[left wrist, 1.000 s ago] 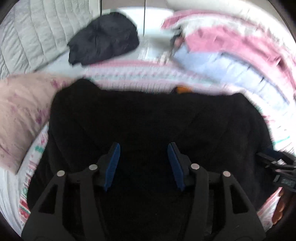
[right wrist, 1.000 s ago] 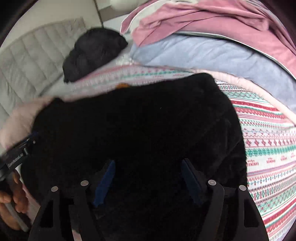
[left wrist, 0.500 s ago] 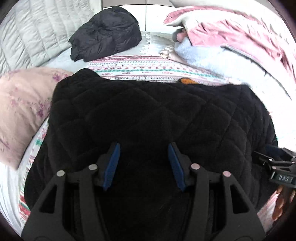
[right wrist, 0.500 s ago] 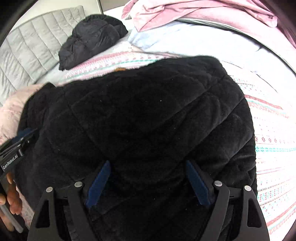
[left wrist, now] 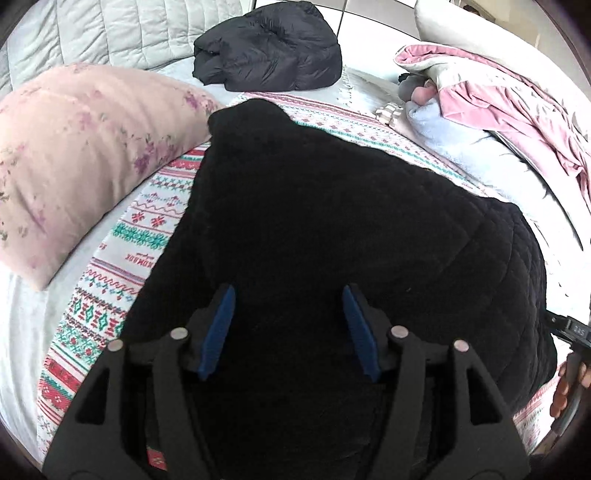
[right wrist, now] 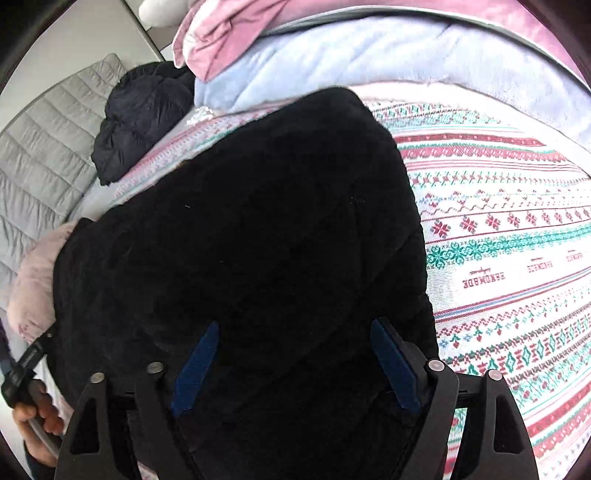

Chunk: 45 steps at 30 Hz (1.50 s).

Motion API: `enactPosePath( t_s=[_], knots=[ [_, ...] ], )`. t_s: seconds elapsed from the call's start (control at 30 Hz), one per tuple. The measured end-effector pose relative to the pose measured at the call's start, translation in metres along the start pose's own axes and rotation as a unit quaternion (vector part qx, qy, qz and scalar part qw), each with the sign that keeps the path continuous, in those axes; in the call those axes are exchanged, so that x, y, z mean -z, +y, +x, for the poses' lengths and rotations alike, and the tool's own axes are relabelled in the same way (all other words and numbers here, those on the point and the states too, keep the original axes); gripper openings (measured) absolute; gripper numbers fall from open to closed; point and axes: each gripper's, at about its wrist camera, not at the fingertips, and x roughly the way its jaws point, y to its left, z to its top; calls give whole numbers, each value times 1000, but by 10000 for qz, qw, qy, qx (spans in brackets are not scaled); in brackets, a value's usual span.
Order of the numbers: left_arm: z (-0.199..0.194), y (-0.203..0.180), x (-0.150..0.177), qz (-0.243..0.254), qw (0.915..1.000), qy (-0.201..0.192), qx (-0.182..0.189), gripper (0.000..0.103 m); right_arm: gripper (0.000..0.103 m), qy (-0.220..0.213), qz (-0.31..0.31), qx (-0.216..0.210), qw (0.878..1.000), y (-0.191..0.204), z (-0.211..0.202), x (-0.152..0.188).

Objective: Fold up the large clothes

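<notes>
A large black quilted jacket lies spread on a patterned blanket on the bed. It also fills the right wrist view. My left gripper is open, its blue pads over the jacket's near part with nothing between them. My right gripper is open wide over the jacket's near right side. Whether either touches the fabric I cannot tell. The other hand-held gripper shows at the right edge of the left wrist view and at the left edge of the right wrist view.
A pink floral pillow lies to the left. A folded dark puffer jacket sits at the far side by the grey quilted headboard. Pink and pale blue bedding is piled at the far right.
Both cameras have swung outward: the left view now shows more of the pillow and blanket at left, the right view more blanket at right. Both grippers stay open over the jacket.
</notes>
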Motion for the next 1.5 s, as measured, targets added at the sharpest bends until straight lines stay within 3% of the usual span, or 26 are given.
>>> enactPosePath(
  t_s=[0.17,0.57,0.8,1.0,1.3,1.5],
  knots=[
    [3,18,0,-233,9993,135,256,71,97,-10,-60,151,9999,12,18,-5],
    [-22,5,4,293,9990,-112,-306,71,97,-354,13,53,9994,5,-31,17],
    [-28,13,6,241,9993,-91,-281,71,98,-26,664,-7,9978,-25,-37,40],
    [-45,3,2,357,9982,-354,-330,71,98,277,1789,-727,9808,-56,-28,64],
    [-39,-15,2,486,9975,-348,-365,71,98,339,1583,-627,9848,-51,-31,80],
    [-50,-46,6,806,9950,-583,-14,71,98,411,1965,-652,9775,-62,-27,85]
  ],
)
